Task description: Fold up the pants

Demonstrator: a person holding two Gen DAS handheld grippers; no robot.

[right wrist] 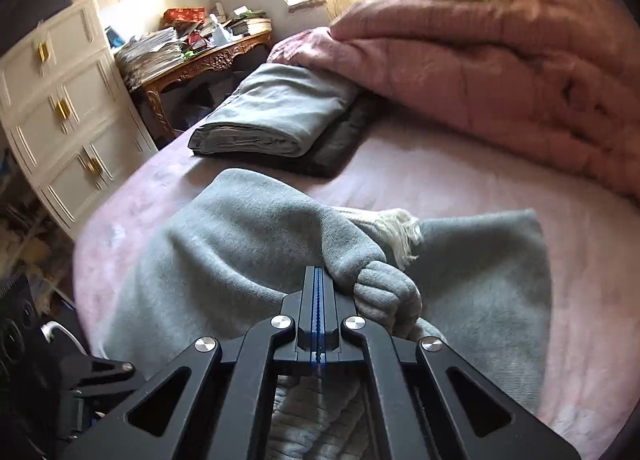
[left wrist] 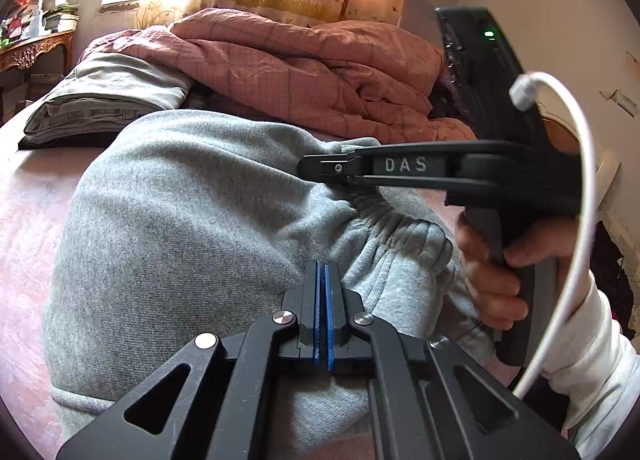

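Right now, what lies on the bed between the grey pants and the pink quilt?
In the right wrist view, only bare pink sheet separates the pants from the quilt. Two folded clothes lie further left.

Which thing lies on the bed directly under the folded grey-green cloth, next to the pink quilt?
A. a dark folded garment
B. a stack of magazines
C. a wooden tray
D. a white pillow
A: in the right wrist view the folded grey-green cloth rests on a dark folded garment, whose edge shows beneath it on the pink bed sheet.
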